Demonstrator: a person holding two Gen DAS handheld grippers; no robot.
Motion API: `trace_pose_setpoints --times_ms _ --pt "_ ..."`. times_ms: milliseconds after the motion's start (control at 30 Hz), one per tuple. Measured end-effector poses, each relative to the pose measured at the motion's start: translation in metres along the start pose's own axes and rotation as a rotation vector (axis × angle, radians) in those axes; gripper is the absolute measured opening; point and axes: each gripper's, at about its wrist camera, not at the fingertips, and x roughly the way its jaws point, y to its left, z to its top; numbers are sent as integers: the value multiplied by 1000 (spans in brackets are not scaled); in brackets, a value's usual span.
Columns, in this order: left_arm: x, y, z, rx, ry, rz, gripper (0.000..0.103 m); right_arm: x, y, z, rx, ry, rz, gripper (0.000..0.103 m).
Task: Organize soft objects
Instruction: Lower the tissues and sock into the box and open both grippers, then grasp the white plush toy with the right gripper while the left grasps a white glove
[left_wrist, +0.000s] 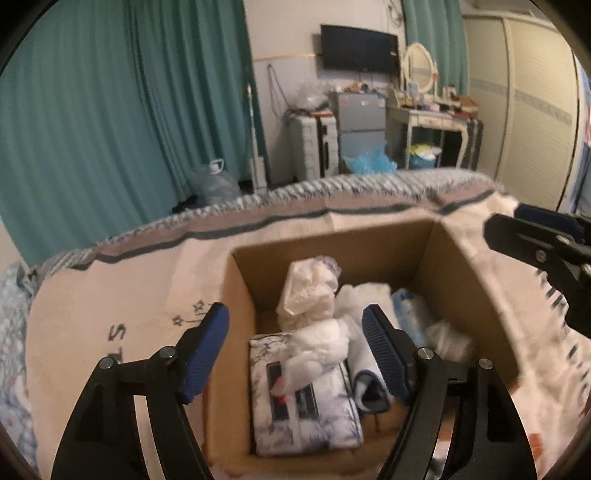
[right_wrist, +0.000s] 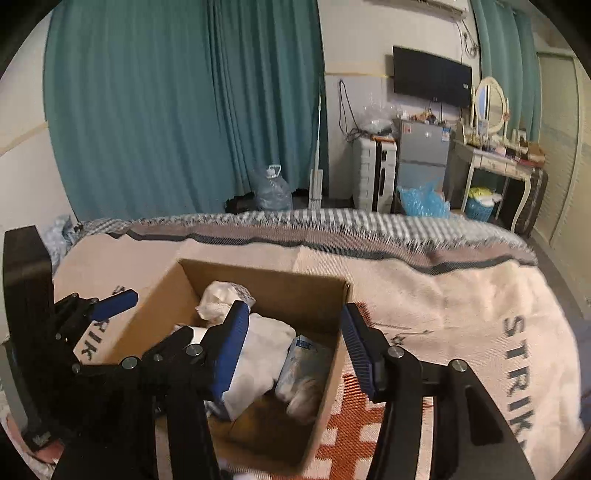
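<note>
The cardboard box (left_wrist: 458, 266) stands open-topped on the bed (right_wrist: 443, 295), on the pink blanket, so that soft items can be dropped in from above. It already contains the soft objects: a patterned tissue pack (left_wrist: 303, 402) lying flat near the box's left wall, crumpled white cloth (left_wrist: 308, 291) toward the far wall, a folded white cloth (right_wrist: 258, 347) in the middle, and a bluish soft pack (right_wrist: 299, 365) against the right wall.

The left gripper (left_wrist: 295, 354) hovers above the box interior, jaws wide and empty. The right gripper (right_wrist: 291, 350) hovers over the box's right wall, jaws likewise wide, holding nothing. Judgement: the loading appears largely complete; no loose soft item is visible on the blanket.
</note>
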Motion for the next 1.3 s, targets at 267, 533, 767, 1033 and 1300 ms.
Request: trace_pose_setpoints --times_ms 267,533,767,1033,1300 --pt "-137 15 32 -30 -162 34 76 -122 21 26 -50 -92 -21 55" --pt "-247 30 30 -67 -291 45 92 -233 49 26 -97 -146 -7 79" --pt "-266 38 -6 -72 -234 136 92 -265 59 -12 -89 -135 9 91" --pt "-223 51 -57 -111 -159 88 92 -211 64 -70 -108 -23 18 92" --pt "-140 39 -98 -122 -81 73 92 -101 58 -111 -39 120 89 92"
